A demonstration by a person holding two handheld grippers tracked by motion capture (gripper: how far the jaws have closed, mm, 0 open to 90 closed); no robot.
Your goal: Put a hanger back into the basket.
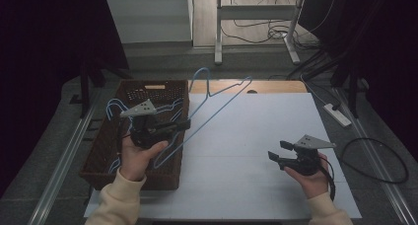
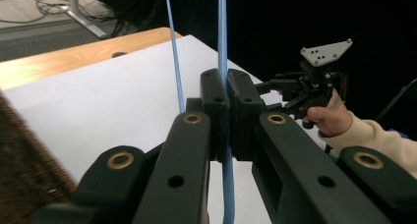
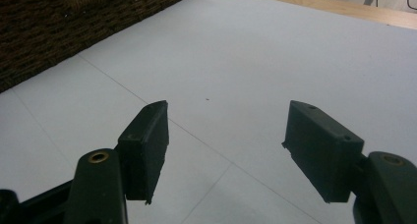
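High view shows my left tongs (image 1: 181, 125) clamped on a blue wire hanger (image 1: 217, 104) lifted half out of the basket (image 1: 101, 151) over the white surface (image 1: 256, 136), right tongs (image 1: 277, 151) open and empty: its low end could snag the other hangers (image 1: 114, 109).

From my left gripper (image 2: 227, 94) camera, the blue wire hanger (image 2: 223, 32) clamped between its pads runs off the top edge above the jaws and off the bottom edge below them, so I can't follow its outline there. The basket (image 2: 24, 170) beside that gripper is a brown blur cut by the frame's left edge. In the high view, the hangers (image 1: 114, 111) inside the basket (image 1: 148, 89) sit partly behind my left gripper (image 1: 183, 124), so I can't count them.
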